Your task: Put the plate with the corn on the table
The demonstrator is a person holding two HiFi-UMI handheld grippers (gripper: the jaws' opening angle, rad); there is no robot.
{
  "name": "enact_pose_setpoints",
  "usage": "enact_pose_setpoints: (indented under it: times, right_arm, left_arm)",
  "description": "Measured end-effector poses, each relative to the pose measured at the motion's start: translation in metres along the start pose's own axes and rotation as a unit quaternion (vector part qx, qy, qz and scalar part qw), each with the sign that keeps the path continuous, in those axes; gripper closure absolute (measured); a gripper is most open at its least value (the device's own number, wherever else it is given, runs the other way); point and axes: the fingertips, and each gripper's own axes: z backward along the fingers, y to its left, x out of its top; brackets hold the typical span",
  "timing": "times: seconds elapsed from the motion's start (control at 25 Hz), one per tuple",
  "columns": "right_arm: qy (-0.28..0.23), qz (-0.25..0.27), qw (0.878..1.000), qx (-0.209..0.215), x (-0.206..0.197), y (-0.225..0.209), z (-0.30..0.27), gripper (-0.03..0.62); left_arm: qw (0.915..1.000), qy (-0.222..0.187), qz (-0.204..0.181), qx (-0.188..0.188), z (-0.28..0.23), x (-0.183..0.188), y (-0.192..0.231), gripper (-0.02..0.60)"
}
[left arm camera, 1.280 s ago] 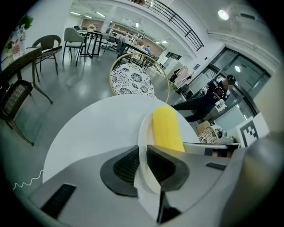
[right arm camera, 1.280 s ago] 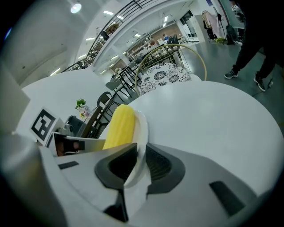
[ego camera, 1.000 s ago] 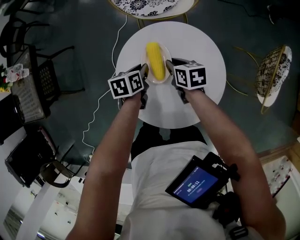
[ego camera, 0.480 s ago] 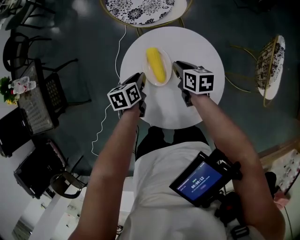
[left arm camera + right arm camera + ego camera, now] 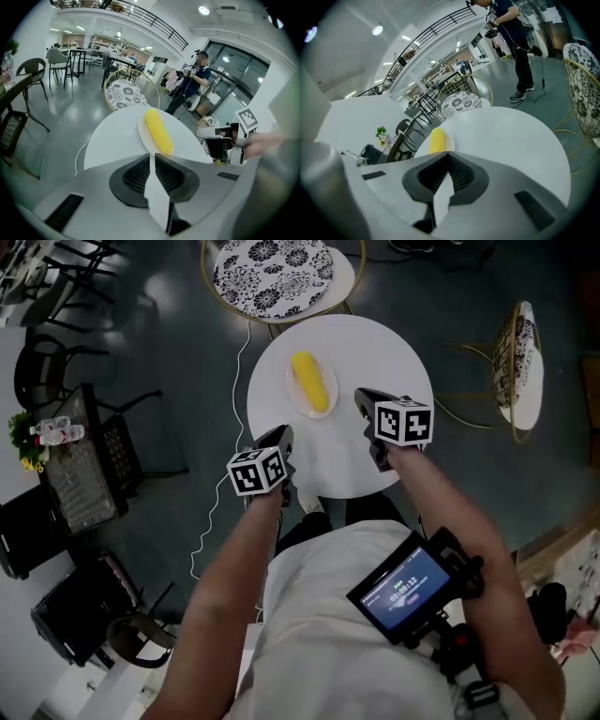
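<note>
plate (image 5: 298,396) with corn (image 5: 311,381) is set on the table (image 5: 384,343) ahead of left gripper (image 5: 283,435) and right gripper (image 5: 362,397) — both closed, empty — delivery judged done.

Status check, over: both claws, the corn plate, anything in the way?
Left claw shut, empty. Right claw shut, empty. Plate with corn flat on table, both claws clear of it. Nothing in the way.
</note>
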Motion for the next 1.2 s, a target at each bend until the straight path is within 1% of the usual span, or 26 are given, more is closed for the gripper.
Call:
enact_pose_setpoints:
  times: [0.08, 0.12, 0.24, 0.52, 0.6, 0.92, 1.2]
  right_arm:
    - [-0.006, 0.000, 1.000, -0.002, -0.003, 0.004, 0.013, 0.588]
    - [-0.009, 0.001, 1.000, -0.002, -0.004, 0.007, 0.019, 0.588]
    - [-0.019, 0.002, 1.000, 0.001, -0.008, 0.016, 0.038, 0.588]
    - [-0.031, 0.022, 0.999, 0.002, -0.013, 0.037, 0.059, 0.588]
    - [-0.040, 0.027, 0.999, 0.006, -0.011, 0.046, 0.067, 0.588]
    - [-0.074, 0.040, 0.996, 0.031, -0.014, 0.087, 0.099, 0.588]
    - [-0.103, 0.042, 0.993, 0.043, -0.025, 0.118, 0.126, 0.588]
  left_arm:
    - [0.9999, -0.013, -0.009, -0.006, 0.013, 0.005, -0.005, 0.550]
    - [0.9997, -0.019, -0.013, -0.009, 0.019, 0.008, -0.006, 0.573]
    - [0.9990, -0.034, -0.020, -0.021, 0.037, 0.015, -0.009, 0.574]
    - [0.9977, -0.060, -0.010, -0.028, 0.071, 0.024, 0.004, 0.574]
    - [0.9971, -0.066, -0.013, -0.037, 0.081, 0.024, 0.002, 0.574]
    - [0.9915, -0.085, -0.062, -0.076, 0.121, 0.031, -0.015, 0.574]
    - [0.9827, -0.113, -0.106, -0.101, 0.156, 0.031, -0.031, 0.574]
